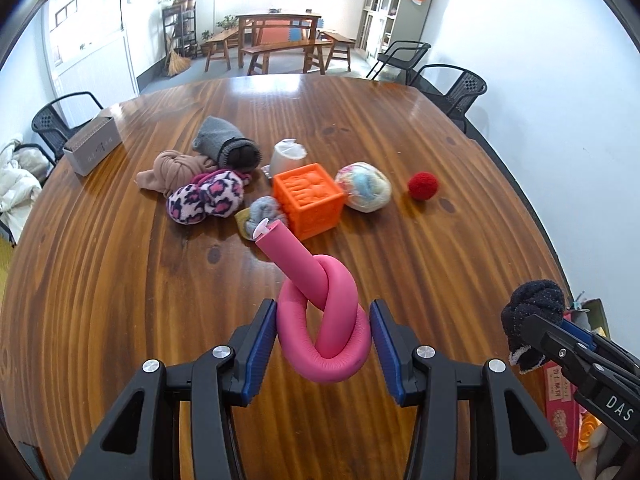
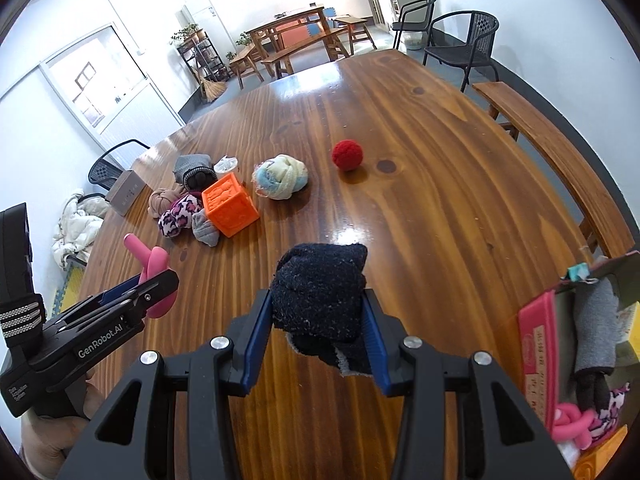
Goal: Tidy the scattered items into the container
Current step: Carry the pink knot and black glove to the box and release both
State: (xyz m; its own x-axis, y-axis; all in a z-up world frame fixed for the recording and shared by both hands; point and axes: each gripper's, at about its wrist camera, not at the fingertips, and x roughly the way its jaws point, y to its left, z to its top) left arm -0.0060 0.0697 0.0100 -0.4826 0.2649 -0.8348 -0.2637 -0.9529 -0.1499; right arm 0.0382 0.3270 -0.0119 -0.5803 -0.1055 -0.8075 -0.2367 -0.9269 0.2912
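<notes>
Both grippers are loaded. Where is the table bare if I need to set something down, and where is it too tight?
Bare wood lies between the grippers and the orange cube, and past the red pom-pom ball toward the far table edge. It is crowded left of the cube, where the leopard-print bundle, brown knot and grey sock touch.

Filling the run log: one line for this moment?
left claw: holds pink knot | right claw: holds dark sock | box: right

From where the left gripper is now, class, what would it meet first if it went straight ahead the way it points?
Holding the knotted pink tube, the left gripper points down at bare wooden table. That probably comes first; the orange cube lies beyond, though depth is uncertain.
</notes>
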